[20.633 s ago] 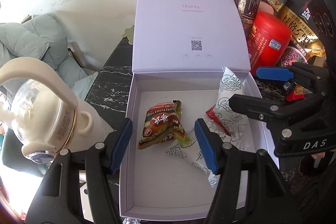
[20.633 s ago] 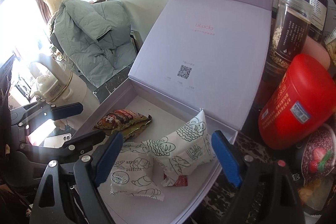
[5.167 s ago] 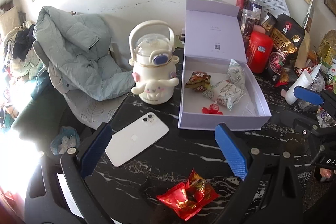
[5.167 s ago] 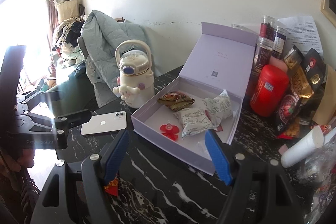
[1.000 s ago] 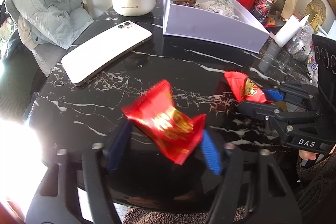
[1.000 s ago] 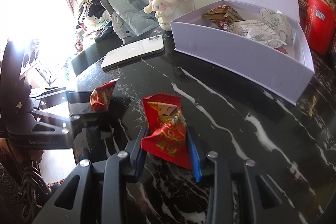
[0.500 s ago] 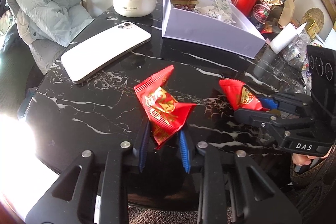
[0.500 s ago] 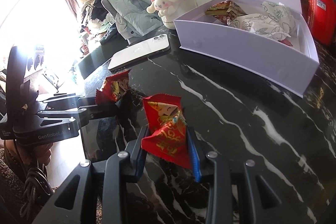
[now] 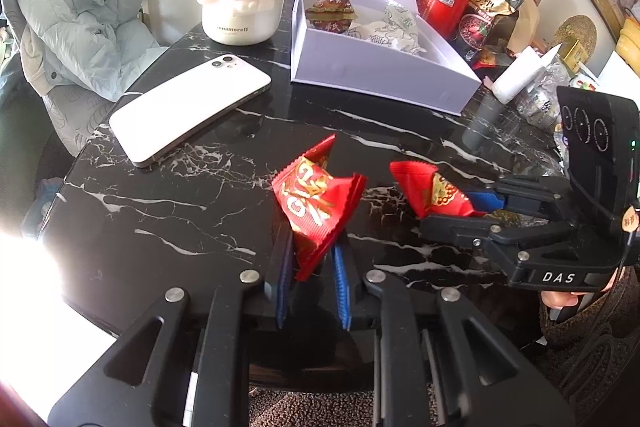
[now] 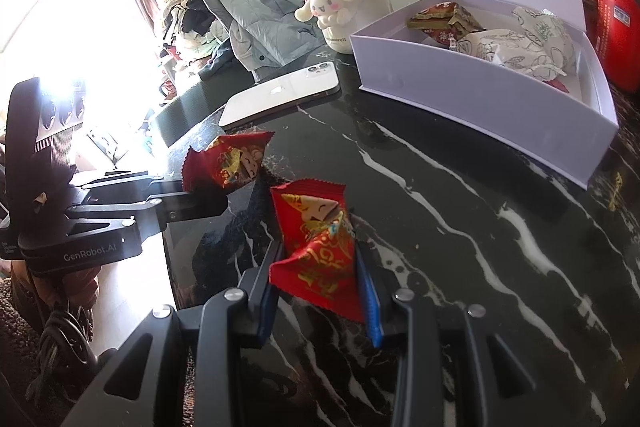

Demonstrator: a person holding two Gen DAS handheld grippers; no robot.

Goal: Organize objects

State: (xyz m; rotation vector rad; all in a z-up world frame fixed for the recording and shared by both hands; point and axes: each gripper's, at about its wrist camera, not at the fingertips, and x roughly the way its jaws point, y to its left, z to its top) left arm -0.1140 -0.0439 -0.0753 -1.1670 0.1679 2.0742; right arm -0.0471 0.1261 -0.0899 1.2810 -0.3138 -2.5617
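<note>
we hold our left gripper [image 9: 310,259] tipped down, its blue pads [image 9: 283,267] squeezed tight on a red packet [image 9: 316,203]. our right gripper [image 10: 318,267] tips down too, pads pinching another red packet [image 10: 320,247]. the two grippers sit side by side, near each other.

Harsh daylight flooding in from the left, blown-out white glare at the table's [image 9: 168,227] left edge in both views, glossy reflections on the dark marble, sharp focus mid-frame, fisheye bending and black vignette at corners

white phone [image 9: 188,113], cartoon kettle [image 9: 244,5], grey jacket [image 9: 80,11].
</note>
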